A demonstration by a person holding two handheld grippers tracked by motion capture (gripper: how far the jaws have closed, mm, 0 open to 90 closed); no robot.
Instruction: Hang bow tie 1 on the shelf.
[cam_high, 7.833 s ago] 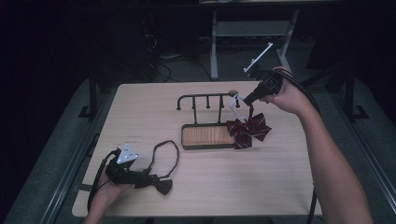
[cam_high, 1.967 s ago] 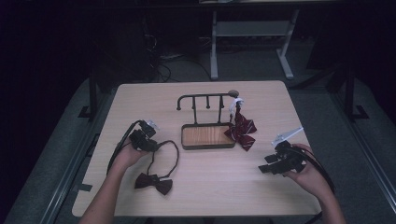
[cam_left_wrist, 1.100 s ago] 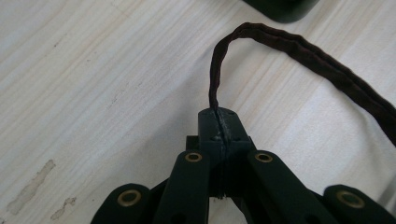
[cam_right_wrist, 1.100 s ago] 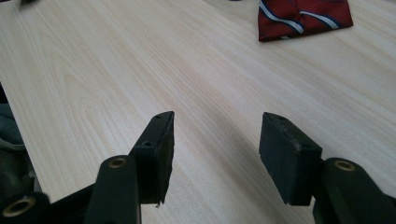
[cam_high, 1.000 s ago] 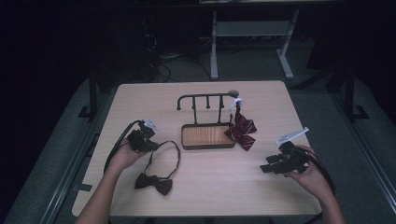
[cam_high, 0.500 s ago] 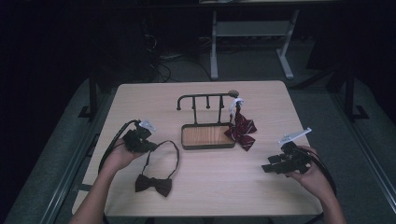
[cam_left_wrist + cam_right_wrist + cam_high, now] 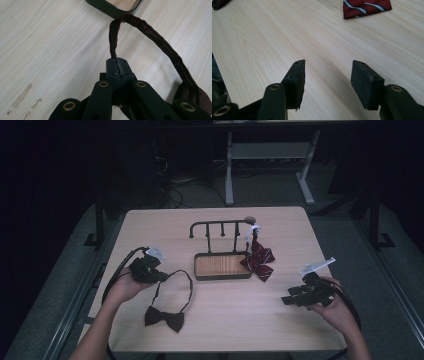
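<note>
A dark maroon bow tie (image 7: 164, 317) lies near the table's front left, its neck strap (image 7: 183, 281) looping up toward the rack. My left gripper (image 7: 161, 276) is shut on that strap (image 7: 140, 25), the jaws pinching its end in the left gripper view (image 7: 117, 65). A red striped bow tie (image 7: 258, 260) hangs from the right end of the black hook rack (image 7: 220, 226) and rests on the table; its edge is seen in the right gripper view (image 7: 367, 7). My right gripper (image 7: 290, 298) is open and empty at the front right (image 7: 327, 83).
The rack's wooden base tray (image 7: 222, 266) sits mid-table, a corner (image 7: 113, 5) close ahead of my left gripper. Table legs and cables (image 7: 172, 185) stand on the dark floor behind. Bare table (image 7: 240, 320) lies between the two hands.
My left gripper slid slightly down and left, drawing the dark tie's strap with it. The right gripper has barely moved.
</note>
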